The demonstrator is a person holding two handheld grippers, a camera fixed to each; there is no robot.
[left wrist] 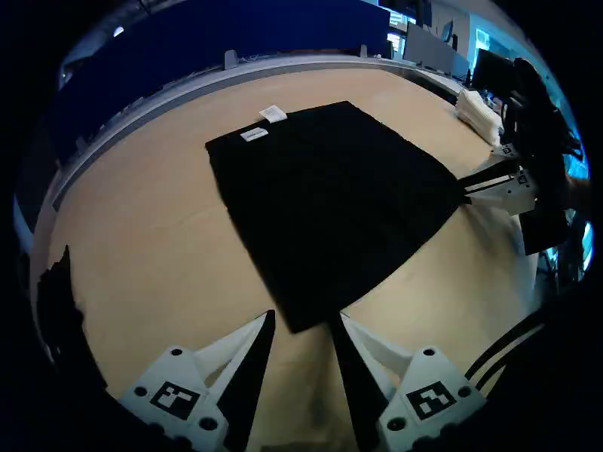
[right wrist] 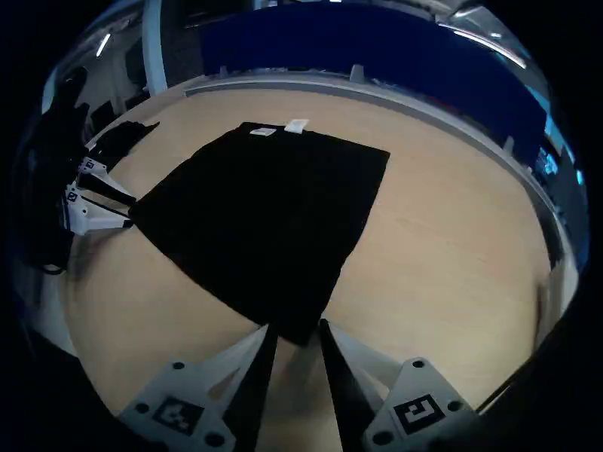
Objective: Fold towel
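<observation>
A black towel (left wrist: 332,196) lies flat on the light wooden table (left wrist: 151,226), with white tags (left wrist: 273,114) at its far edge. My left gripper (left wrist: 303,320) is open, and the towel's near corner lies between its fingertips. In the left gripper view, the right gripper (left wrist: 463,190) reaches the towel's right corner. In the right gripper view the towel (right wrist: 271,211) spreads ahead, and my right gripper (right wrist: 296,331) is open with a narrower gap around the nearest corner. The left gripper (right wrist: 130,211) sits there at the towel's left corner, held by a person in dark clothing.
A stack of white cloths (left wrist: 479,113) rests at the table's far right. A blue partition (left wrist: 226,30) runs behind the table's curved back edge. A dark cloth (right wrist: 120,135) lies near the table's left side. Bare tabletop (right wrist: 452,226) extends right of the towel.
</observation>
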